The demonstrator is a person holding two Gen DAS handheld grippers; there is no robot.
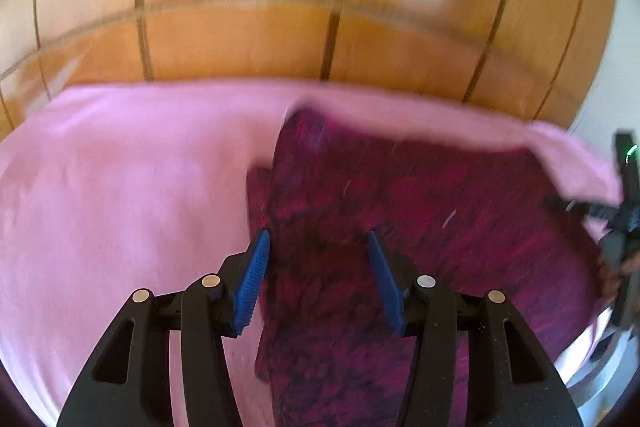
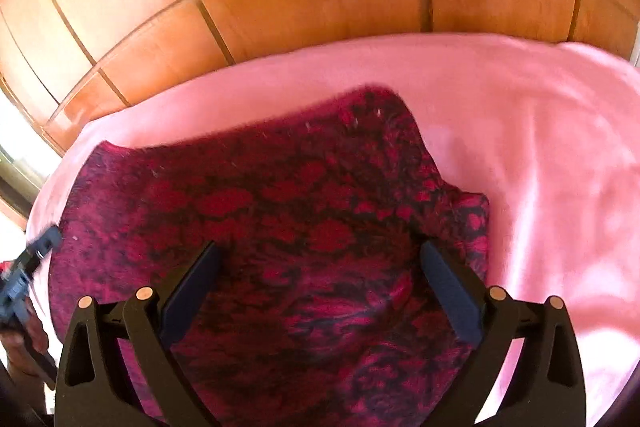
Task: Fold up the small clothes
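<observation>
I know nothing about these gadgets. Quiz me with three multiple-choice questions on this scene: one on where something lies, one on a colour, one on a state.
1. What does the dark patterned garment lie on?
A. bare wooden floor
B. pink blanket
C. a chair

2. What colour are the left gripper pads?
A. blue
B. yellow
C. white

3. How do the right gripper jaws stand?
A. clamped on a sock
B. shut tight
C. open over the garment

Answers: 1 B, pink cloth surrounds it; 2 A, ribbed blue pads show; 3 C, a wide gap shows, nothing pinched.
</observation>
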